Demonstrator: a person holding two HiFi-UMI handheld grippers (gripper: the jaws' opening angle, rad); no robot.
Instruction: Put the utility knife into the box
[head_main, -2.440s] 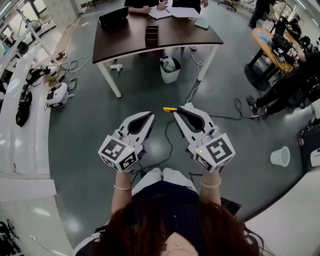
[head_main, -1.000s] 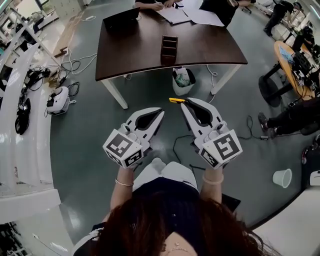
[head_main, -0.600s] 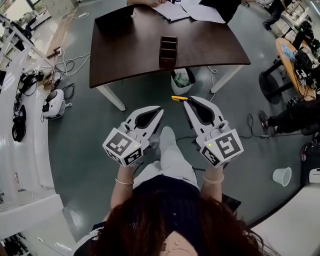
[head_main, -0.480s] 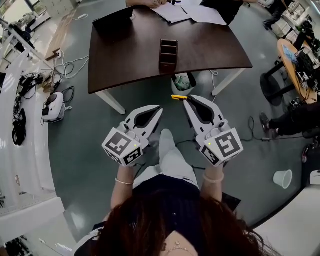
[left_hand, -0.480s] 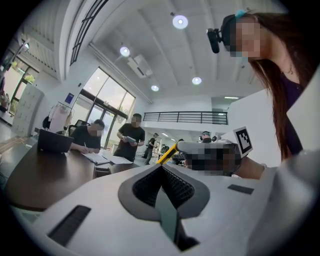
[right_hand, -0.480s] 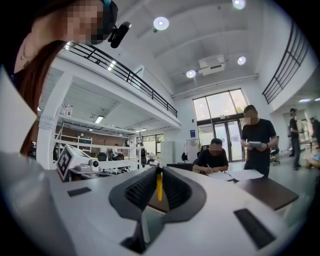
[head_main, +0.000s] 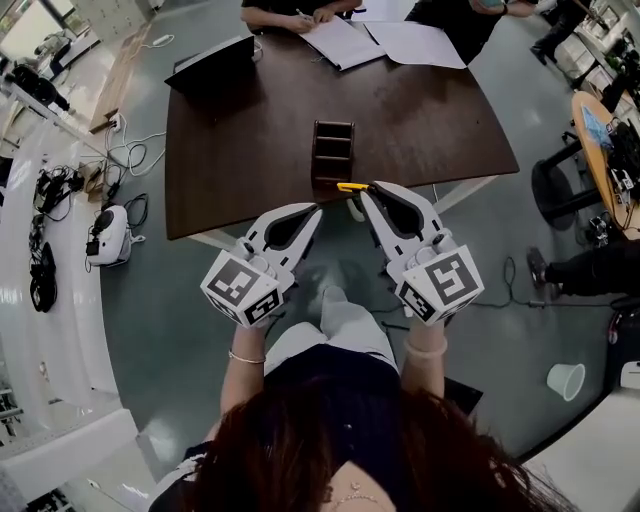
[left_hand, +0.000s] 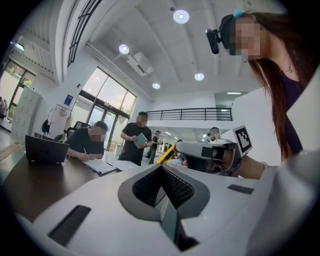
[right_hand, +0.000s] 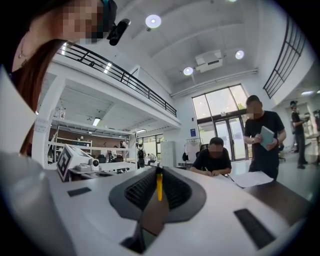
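Yellow utility knife (head_main: 350, 186) (clamped); dark box (head_main: 332, 152) upright.

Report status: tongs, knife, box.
Right tongs shut on yellow utility knife. Left tongs shut, empty. Dark compartmented box ahead on brown table, unobstructed.

Your head camera looks steeply down past your hair onto the left gripper (head_main: 313, 208), the right gripper (head_main: 364, 188) and the near edge of the table (head_main: 240, 150). Each gripper camera sits close behind its own jaws, facing level across the table toward its far edge. Both share the seated person (left_hand: 86, 145) and the papers (left_hand: 102, 166); each also catches the other gripper.
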